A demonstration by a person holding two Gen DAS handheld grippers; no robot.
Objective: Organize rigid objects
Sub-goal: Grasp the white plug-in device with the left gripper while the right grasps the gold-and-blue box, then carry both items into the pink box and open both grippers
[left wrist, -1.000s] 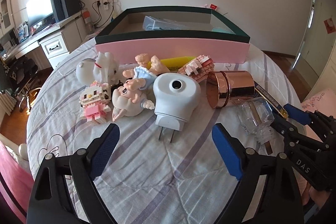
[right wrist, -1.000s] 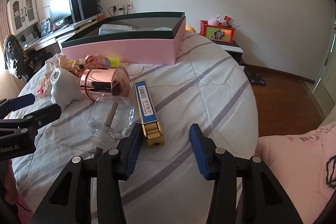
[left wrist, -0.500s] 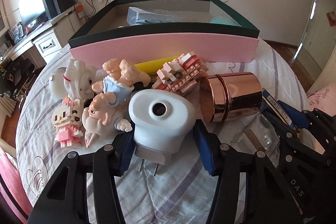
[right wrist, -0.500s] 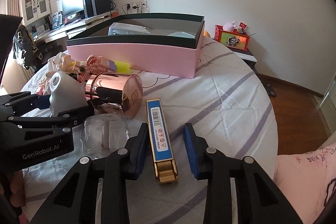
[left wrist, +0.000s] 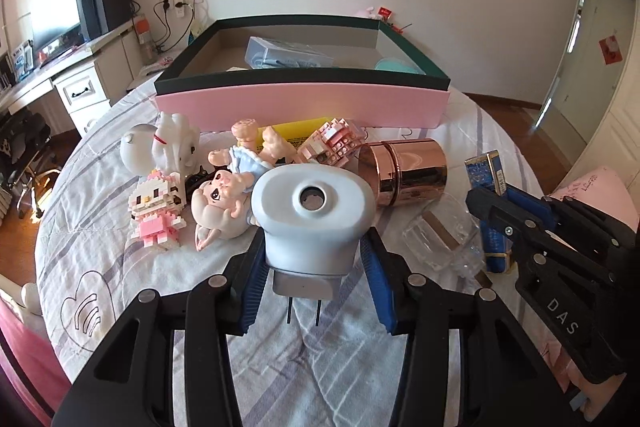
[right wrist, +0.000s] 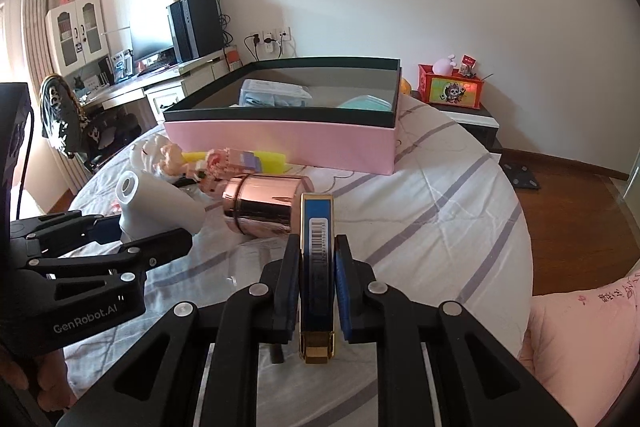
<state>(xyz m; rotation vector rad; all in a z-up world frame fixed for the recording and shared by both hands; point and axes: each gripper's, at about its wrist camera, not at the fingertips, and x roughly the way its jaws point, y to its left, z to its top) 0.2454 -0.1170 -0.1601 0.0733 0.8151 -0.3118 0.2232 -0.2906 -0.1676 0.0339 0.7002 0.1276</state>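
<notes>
White plug (left wrist: 316, 211) gripped by the left tongs (left wrist: 312, 267), blue pads pressed on both sides of its base. Two metal pins pointing back at the camera, round hole facing up. Maybe lifted a little off the bed (left wrist: 320, 367), but hard to be sure.

Blue box (right wrist: 316, 227) gripped by the right tongs (right wrist: 318, 255), closed narrow on its thin sides. Gold end near, long side pointing straight away at the far pink box (right wrist: 280, 143). Same way to go for both loads, by the look of it: forward, up over the near pink wall, then down inside. Right tongs nearer the right end of that box, left tongs nearer its middle. Must rise enough to clear the dark rim.

Just past the tongs, lying on the bed:
- clear glass bottle (left wrist: 440, 239), between the two tongs
- shiny rose-gold jar (left wrist: 408, 171) on its side, just behind the bottle
- pig doll (left wrist: 220, 203) and brick cat toy (left wrist: 156, 211), off to the left
- pink brick toy (left wrist: 332, 143) and yellow thing (left wrist: 296, 133), close to the pink wall

Inside the pink box, a clear packet (left wrist: 288, 55) and something teal (left wrist: 400, 67).

Soft striped quilt, a bit wrinkled, so wobbly for standing things up. Far off, a desk (left wrist: 60, 75) on the left, a white wall, a door (left wrist: 592, 39) on the right.
</notes>
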